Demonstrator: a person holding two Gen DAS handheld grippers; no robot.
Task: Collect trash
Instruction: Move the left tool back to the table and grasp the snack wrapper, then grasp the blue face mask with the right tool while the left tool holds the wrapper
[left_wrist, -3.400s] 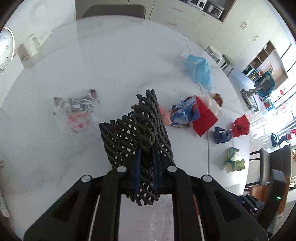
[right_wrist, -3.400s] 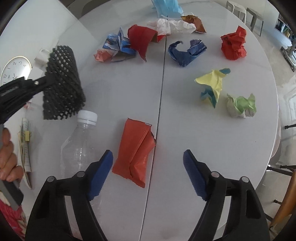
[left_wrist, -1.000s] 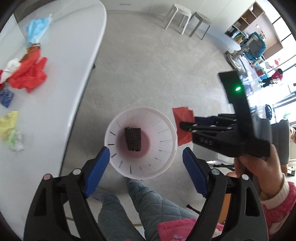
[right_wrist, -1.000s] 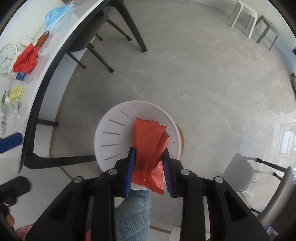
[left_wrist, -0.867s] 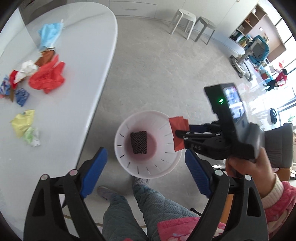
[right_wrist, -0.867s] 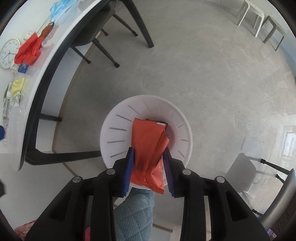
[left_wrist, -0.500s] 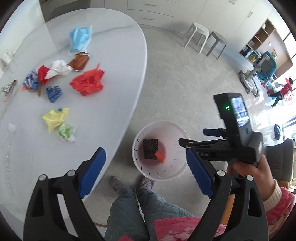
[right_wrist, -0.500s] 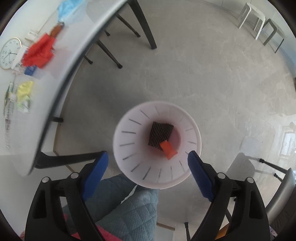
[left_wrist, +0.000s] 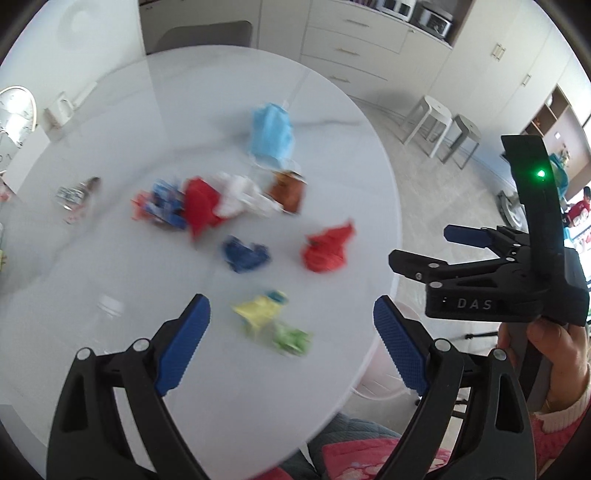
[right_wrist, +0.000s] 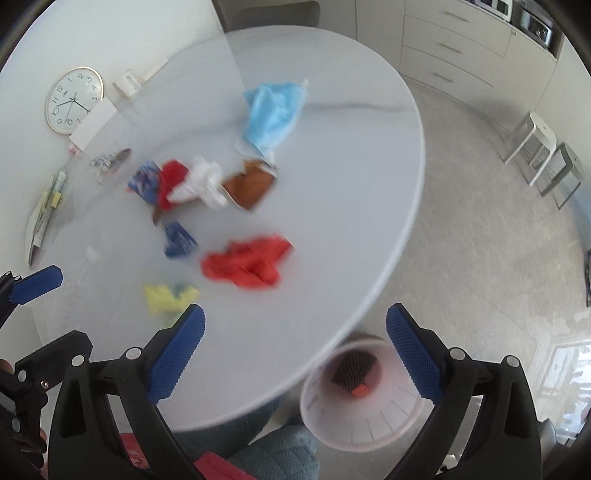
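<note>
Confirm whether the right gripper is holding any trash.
No: the right gripper has nothing between its opening jaws; the orange wrapper lies in the white bin.

I see the white bin (right_wrist: 369, 428) on the floor just past the table's edge, a black mesh sleeve (right_wrist: 352, 367) and a small orange scrap (right_wrist: 360, 389) lying in its bottom; on the tabletop, blurred, lie a blue mask (left_wrist: 271, 134), a brown wrapper (left_wrist: 288, 190), white crumpled paper (left_wrist: 236, 194), red paper (left_wrist: 327, 247), a dark blue wad (left_wrist: 245, 254), and yellow (left_wrist: 260, 312) and green (left_wrist: 291, 338) wads side by side.
</note>
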